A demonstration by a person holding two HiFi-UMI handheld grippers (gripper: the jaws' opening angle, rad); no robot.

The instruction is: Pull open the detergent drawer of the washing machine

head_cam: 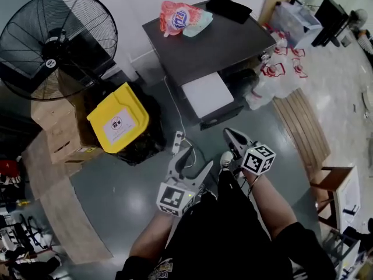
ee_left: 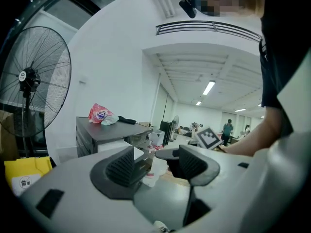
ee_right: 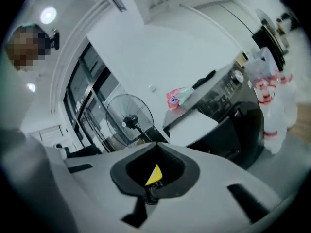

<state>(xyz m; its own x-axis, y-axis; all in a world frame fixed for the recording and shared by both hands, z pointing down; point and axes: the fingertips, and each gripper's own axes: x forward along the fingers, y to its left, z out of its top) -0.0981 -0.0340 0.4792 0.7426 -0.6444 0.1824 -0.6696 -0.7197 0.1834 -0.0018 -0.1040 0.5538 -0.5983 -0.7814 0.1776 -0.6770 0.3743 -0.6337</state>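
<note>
Fan (head_cam: 55, 42), yellow bin (head_cam: 118, 118) standing left of washing machine (head_cam: 221, 45), far centre — white drawer (head_cam: 207, 94) jutting nearward | left gripper (head_cam: 198, 158) gaping empty, right gripper (head_cam: 230, 134) pinching shut | left gripper view alone showing distant person (ee_left: 227, 128).

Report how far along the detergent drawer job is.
Done, by the look of it: the white drawer juts out of the front of the dark grey washing machine. In hand: nothing. The left gripper is open and empty, the right gripper is shut on nothing, and both are held back by the person's legs, apart from the machine. Left: nothing obvious, unless the drawer must come out further, which I cannot judge.
</note>
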